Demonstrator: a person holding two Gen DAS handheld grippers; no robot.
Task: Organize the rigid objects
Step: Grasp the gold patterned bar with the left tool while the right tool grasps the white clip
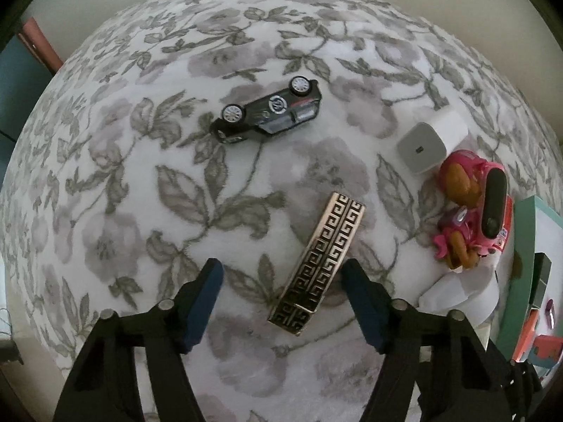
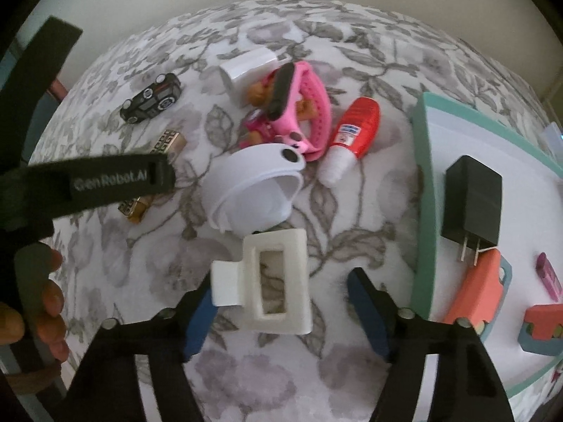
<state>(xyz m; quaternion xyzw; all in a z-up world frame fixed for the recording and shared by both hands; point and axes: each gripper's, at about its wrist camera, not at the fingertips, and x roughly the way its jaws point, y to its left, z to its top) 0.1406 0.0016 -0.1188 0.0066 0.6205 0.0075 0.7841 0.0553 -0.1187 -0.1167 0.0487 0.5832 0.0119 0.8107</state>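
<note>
Left wrist view: the left gripper [image 1: 281,302] points steeply down with its jaws spread, pads touching nothing. Between them lies the gold-and-black patterned bar [image 1: 318,269], flat on the floral bedspread [image 1: 140,176]. Its long axis runs diagonally, near end toward the left pad, far end up and to the right, close beside the right fingertip [image 1: 355,274]. Judgement: the jaws must rotate to close across the short width. Beyond lie a black toy car [image 1: 269,110] on its side, a white charger cube [image 1: 427,142] and a pink toy [image 1: 471,211].

Right wrist view: the right gripper [image 2: 281,302] is likewise open; a white hair clip [image 2: 271,281] sits between the pads, against or just beside the left one, clear of the right. Further out are a white band [image 2: 253,186], a red bottle [image 2: 355,130] and a teal-rimmed tray [image 2: 422,211] holding a black plug adapter [image 2: 471,204]. Readable text: "GenRobot.AI" on the other device; the bottle label is illegible.
</note>
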